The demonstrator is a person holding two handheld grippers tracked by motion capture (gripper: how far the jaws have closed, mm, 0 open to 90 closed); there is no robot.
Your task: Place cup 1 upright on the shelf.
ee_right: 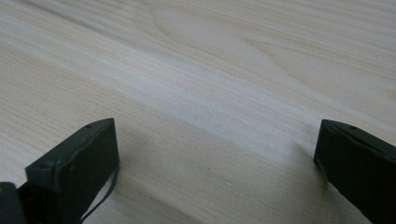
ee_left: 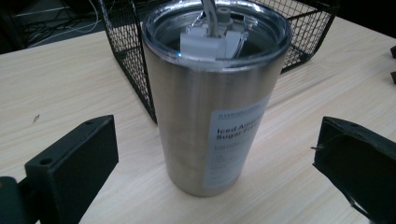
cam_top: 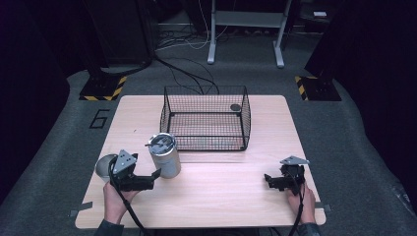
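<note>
A stainless steel tumbler (cam_top: 164, 155) with a clear lid and a white label stands upright on the wooden table (cam_top: 221, 196), just in front of the left corner of a black wire basket (cam_top: 205, 118). My left gripper (cam_top: 153, 178) is open right beside the tumbler, at its near left. In the left gripper view the tumbler (ee_left: 212, 102) stands just ahead of the gap between the jaws of my left gripper (ee_left: 217, 140), apart from both. At the table's right, my right gripper (cam_top: 269, 182) is open over bare wood (ee_right: 210, 70), and nothing lies between its fingers (ee_right: 79, 158).
A round grey metal object (cam_top: 102, 166) lies at the table's left edge behind my left hand. A small dark round thing (cam_top: 235, 107) sits at the basket's back right. Cables and a stand's legs (cam_top: 246, 44) are on the floor beyond the table.
</note>
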